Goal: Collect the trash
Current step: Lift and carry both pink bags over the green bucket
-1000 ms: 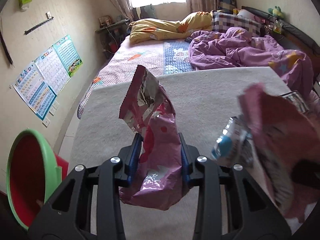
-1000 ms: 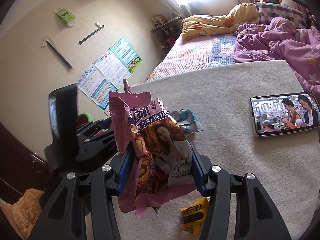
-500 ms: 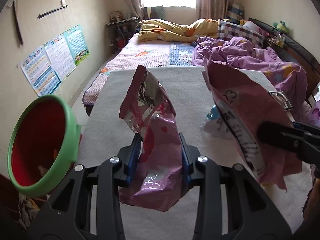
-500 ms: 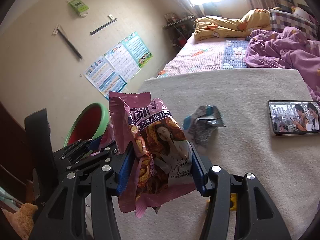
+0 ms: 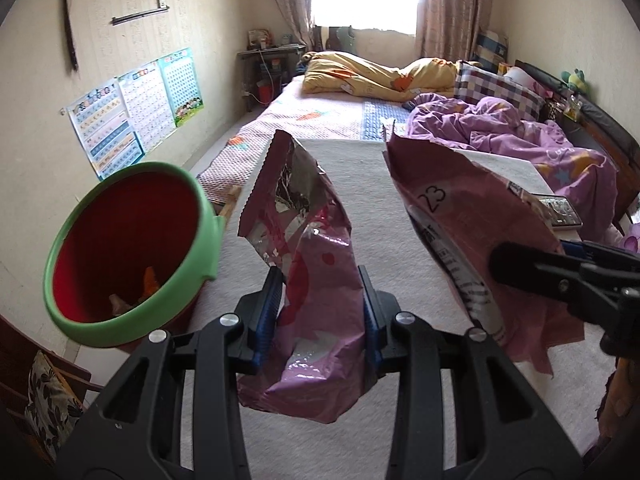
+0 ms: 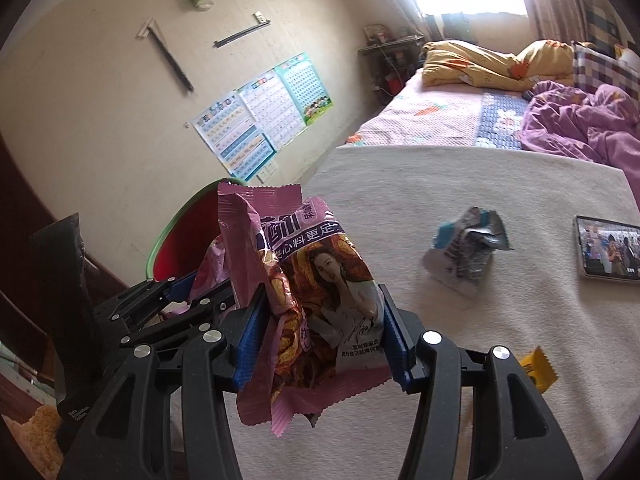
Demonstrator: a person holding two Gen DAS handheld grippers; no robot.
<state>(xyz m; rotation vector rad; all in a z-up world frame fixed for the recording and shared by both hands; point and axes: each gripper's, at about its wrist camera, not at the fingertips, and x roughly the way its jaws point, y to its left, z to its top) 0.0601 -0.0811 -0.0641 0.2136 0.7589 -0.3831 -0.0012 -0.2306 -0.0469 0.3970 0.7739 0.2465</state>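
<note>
A wide table covered in pale cloth is filling the foreground, with a bed beyond it. Just off the table's left edge a red bin with a green rim is standing, a few scraps already inside. Over the table near that edge, the left gripper is squeezing a torn pink wrapper, its jaws narrow. Beside it, further from the bin, the right gripper is clamping a pink snack bag. On the table a crumpled silver wrapper, a small yellow wrapper and a phone are lying. Both bags are light and floppy; let go short of the rim, they may flutter onto the floor.
</note>
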